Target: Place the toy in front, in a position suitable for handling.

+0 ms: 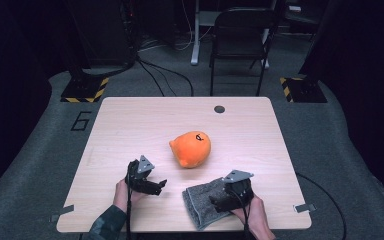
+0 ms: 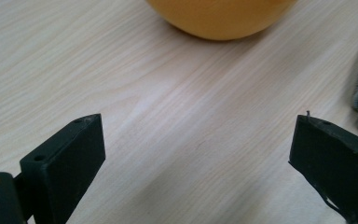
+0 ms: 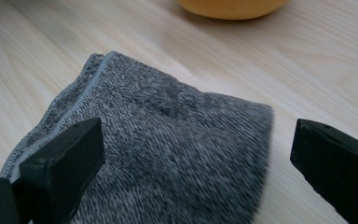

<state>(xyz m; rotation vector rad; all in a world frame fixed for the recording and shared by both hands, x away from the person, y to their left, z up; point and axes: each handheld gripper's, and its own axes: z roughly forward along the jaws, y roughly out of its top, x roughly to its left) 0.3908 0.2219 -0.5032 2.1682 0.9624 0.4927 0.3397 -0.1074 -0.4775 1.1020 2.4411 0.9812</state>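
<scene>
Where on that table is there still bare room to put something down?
Bare wood runs along the table's far edge, behind the orange plush toy, around the small dark hole, and down the left side. The near edge is crowded: left tongs, grey towel, right tongs.

The right tongs point(image 1: 219, 201) cover part of the grey towel point(image 1: 198, 200) beneath them.

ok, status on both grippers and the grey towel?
Left gripper open, over bare table. Right gripper open, fingers astride the folded grey towel, not clamped. Orange plush toy sits beyond, apart from the towel; nothing in the way.
</scene>
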